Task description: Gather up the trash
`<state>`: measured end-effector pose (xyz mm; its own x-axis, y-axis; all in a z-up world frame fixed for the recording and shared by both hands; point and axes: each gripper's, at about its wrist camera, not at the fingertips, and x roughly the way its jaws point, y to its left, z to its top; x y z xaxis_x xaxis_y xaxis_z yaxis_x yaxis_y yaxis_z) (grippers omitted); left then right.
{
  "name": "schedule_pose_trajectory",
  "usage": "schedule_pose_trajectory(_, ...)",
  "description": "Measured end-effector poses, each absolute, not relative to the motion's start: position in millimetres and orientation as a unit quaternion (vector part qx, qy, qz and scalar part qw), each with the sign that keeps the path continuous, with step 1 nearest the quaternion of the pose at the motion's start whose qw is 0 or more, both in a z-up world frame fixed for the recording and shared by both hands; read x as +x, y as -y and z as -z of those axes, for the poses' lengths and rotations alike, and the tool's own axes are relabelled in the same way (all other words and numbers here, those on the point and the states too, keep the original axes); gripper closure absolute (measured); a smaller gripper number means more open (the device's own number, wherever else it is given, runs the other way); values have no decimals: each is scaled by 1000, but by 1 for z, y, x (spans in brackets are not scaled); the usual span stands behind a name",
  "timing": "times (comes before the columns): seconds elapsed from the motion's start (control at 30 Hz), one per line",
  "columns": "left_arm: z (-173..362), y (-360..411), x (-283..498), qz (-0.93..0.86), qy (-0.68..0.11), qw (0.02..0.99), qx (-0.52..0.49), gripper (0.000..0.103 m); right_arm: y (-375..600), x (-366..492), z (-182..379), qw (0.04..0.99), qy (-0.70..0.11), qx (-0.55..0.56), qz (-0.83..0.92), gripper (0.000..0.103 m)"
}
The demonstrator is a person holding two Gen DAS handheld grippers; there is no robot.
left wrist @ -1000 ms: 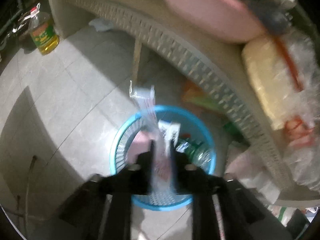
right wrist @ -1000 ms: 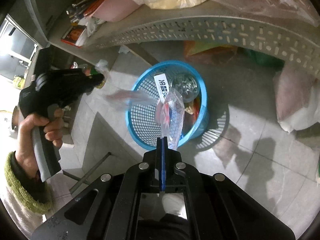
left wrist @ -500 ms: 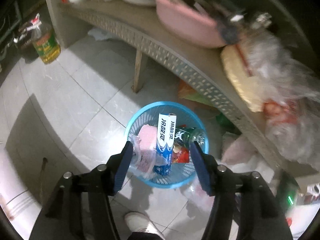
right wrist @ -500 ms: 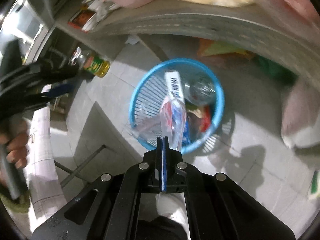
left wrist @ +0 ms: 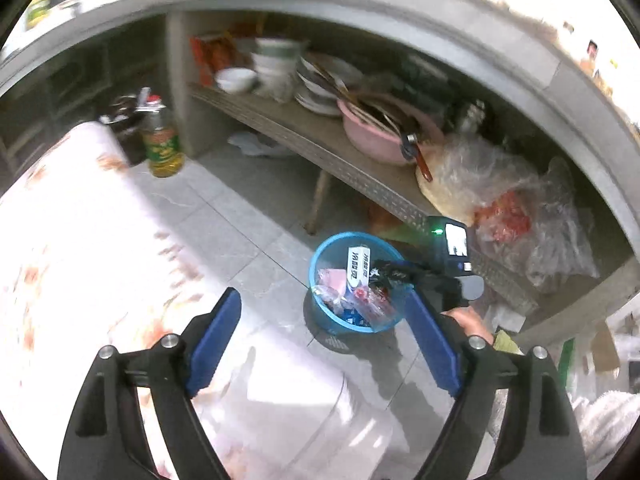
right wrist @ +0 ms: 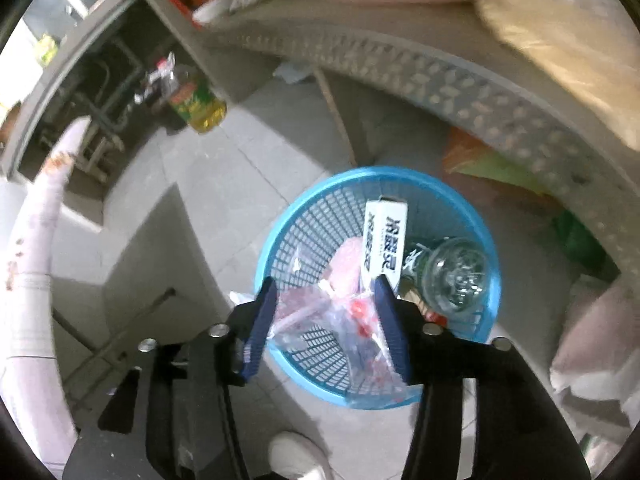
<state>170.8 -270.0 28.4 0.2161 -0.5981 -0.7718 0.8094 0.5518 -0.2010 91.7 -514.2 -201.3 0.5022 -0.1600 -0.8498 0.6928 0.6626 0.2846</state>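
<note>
A blue mesh basket (right wrist: 280, 232) stands on the tiled floor under a shelf. It holds a white box (right wrist: 386, 244), a glass bottle (right wrist: 456, 272) and a pink wrapper (right wrist: 348, 260). My right gripper (right wrist: 326, 320) hangs just over the basket's near rim with its jaws opening. A clear plastic wrapper with red print (right wrist: 360, 320) lies loose between them, sagging over the rim; the pads do not press it. My left gripper (left wrist: 324, 336) is high above and back from the basket (left wrist: 320, 248). Its jaws are opening wide with nothing between them. From there the right gripper's body (left wrist: 448, 248) shows over the basket.
A low shelf (left wrist: 360, 168) behind the basket carries a pink basin (left wrist: 380, 136), bowls and plastic bags (left wrist: 520, 216). An oil bottle (left wrist: 162, 148) stands on the floor at the left. A table with a floral cloth (left wrist: 80, 240) fills the near left. A shoe (right wrist: 296, 456) is below the basket.
The left gripper let its wrapper drop into the basket, then opened wide, rose and pulled back. The right gripper, shut on the clear wrapper before, has opened over the basket.
</note>
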Motion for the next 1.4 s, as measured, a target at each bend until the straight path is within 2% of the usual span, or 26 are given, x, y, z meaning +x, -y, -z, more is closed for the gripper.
schedule_pose_trajectory(0.2,-23,211,139,439,-410,794,88,18,503,53,165,818,-396,301,290,48)
schedule_pose_trajectory(0.3,-24,192,118,436,-385,810,73,11,481,25,140,829,-379,291,291,44)
schedule_pose_trajectory(0.37,-26,183,105,435,-368,819,68,6,462,8,121,839,-368,283,285,37)
schedule_pose_trajectory(0.57,-27,156,74,429,-363,826,38,6,384,-27,65,872,-348,234,255,14)
schedule_pose_trajectory(0.67,-28,143,62,433,-369,822,20,6,343,-36,39,889,-334,187,252,8)
schedule_pose_trajectory(0.9,-38,108,38,366,-349,862,18,5,274,-48,-2,911,-305,112,255,8)
schedule_pose_trajectory(1.23,-50,73,20,293,-311,903,29,5,203,-60,-32,935,-249,4,251,8)
schedule_pose_trajectory(1.4,-52,66,21,256,-317,913,24,5,197,-54,-23,929,-273,17,250,8)
